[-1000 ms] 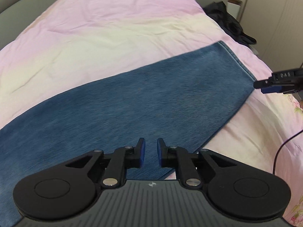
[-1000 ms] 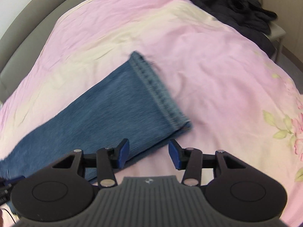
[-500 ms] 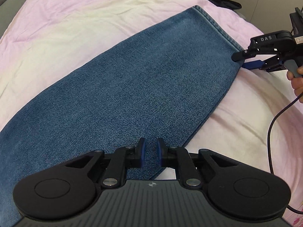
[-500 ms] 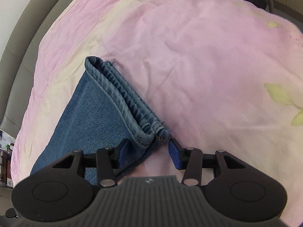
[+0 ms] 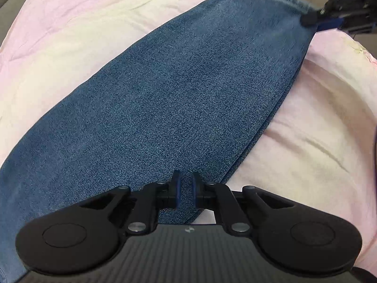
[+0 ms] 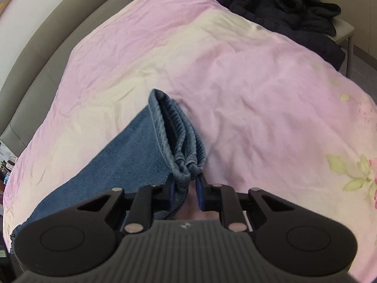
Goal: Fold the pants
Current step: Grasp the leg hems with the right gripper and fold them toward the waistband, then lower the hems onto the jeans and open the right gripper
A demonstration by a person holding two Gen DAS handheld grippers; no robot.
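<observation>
Blue denim pants (image 5: 179,89) lie folded lengthwise on a pink and cream bedspread (image 5: 59,40). My left gripper (image 5: 185,191) sits low over the near edge of the pants, jaws nearly together with denim showing in the narrow gap; I cannot tell whether they pinch it. My right gripper (image 6: 186,188) is shut on the near corner of the stacked leg hems (image 6: 181,141) and lifts them off the bedspread (image 6: 259,94). The right gripper also shows in the left wrist view (image 5: 329,21), holding the far hem corner.
A heap of dark clothing (image 6: 282,11) lies on a stand beyond the bed's far right corner. A grey padded headboard (image 6: 35,66) curves along the left. A flower print (image 6: 360,172) marks the bedspread at right.
My right gripper has closed on the hem corner and raised it. My left gripper has come down closer to the denim's near edge, with its jaws a little narrower.
</observation>
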